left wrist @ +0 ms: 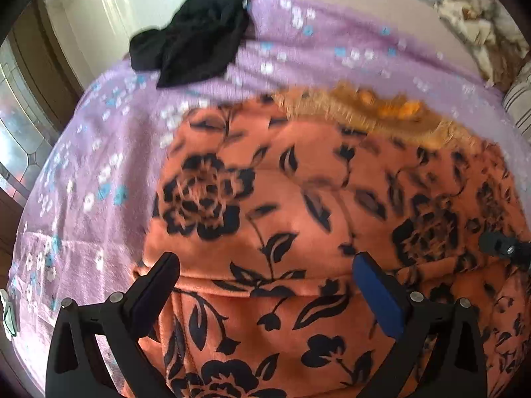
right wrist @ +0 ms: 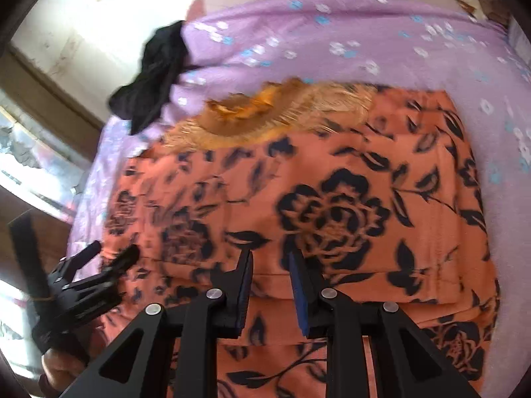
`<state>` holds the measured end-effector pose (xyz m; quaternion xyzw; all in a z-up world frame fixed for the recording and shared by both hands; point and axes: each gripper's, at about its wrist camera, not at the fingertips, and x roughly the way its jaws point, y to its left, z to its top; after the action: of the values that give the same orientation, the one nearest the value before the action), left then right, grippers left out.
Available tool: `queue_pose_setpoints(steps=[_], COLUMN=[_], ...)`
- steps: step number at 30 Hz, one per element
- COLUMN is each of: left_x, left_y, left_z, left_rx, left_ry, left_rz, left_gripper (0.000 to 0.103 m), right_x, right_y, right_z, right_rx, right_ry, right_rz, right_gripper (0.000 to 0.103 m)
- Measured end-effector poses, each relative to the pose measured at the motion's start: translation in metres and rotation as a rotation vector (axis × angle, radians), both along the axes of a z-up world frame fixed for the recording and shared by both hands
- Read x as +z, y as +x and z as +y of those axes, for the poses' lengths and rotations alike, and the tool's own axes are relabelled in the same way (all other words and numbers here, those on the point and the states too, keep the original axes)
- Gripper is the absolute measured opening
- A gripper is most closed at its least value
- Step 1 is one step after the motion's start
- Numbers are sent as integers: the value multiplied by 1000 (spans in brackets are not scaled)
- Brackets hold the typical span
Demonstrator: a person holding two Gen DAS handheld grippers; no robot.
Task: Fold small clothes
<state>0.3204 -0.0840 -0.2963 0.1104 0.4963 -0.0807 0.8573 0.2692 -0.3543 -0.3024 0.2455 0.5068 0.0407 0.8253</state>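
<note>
Orange floral-print garment with black roses, soft woven cloth: lies spread on the lilac flower-sprigged bedspread, one fold line running across it near the tools. Left wrist view: left gripper hovers over the near fold, jaws standing wide apart, nothing between the pads. Frayed golden-orange trim shows at the garment's far edge. Crumpled black cloth item sits well apart at the bed's far corner. Tip of the right gripper enters at the right edge.

Right wrist view: right gripper over the same garment, jaws parted a little, no cloth pinched. Left gripper seen at the garment's left edge, fingers apart.

Risk, as judged: with both tools empty, the folded layer may spring back or slide on the soft bedspread; a shallow pinch could catch only the top layer and skew the next fold.
</note>
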Motion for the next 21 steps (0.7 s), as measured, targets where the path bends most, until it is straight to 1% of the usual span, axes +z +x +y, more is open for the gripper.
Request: queue_pose_setpoints(steps=[1, 4, 7, 9, 10, 11, 12, 13, 14, 15, 16, 19, 20, 21], left_x=[-3, 4, 12, 15, 16, 18, 21, 24, 25, 25, 24, 17, 15, 12], left_y=[0, 0, -4, -1, 3, 5, 7, 10, 12, 14, 16, 21, 23, 25], left_z=[1, 0, 2, 8, 12, 16, 21, 26, 29, 32, 33, 41, 43, 44], left_rx=[1, 0, 5, 35, 56, 76, 94, 111, 122, 135, 144, 174, 183, 197], left_ry=[-2, -5, -19, -28, -37, -48, -62, -72, -74, -71, -66, -56, -46, -29], left_rz=[6, -7, -32, -34, -34, -37, -42, -47, -51, -52, -48, -24, -18, -7], left_gripper=[103, 103, 103, 103, 103, 103, 103, 103, 103, 103, 103, 103, 103, 103], right_x=[-1, 6, 14, 21, 26, 29, 30, 31, 31, 31, 31, 33, 31, 26], right_y=[0, 0, 3, 6, 8, 10, 14, 19, 25, 30, 36, 55, 60, 68], right_z=[-1, -3, -16, -27, -31, -32, -33, -31, -28, -22, -16, 12, 20, 28], right_rx=[-7, 5, -47, -81, -87, -82, -67, -50, -31, -16, -9, 40, 48, 42], right_ry=[11, -4, -36, -44, -66, -66, -27, 21, 67, 84, 81, 48, 25, -44], right_rz=[-5, -12, -53, -97, -122, -139, -152, -156, -162, -171, -184, -213, -208, -179], right_gripper=[26, 26, 26, 26, 27, 28, 29, 31, 41, 52, 69, 69, 66, 63])
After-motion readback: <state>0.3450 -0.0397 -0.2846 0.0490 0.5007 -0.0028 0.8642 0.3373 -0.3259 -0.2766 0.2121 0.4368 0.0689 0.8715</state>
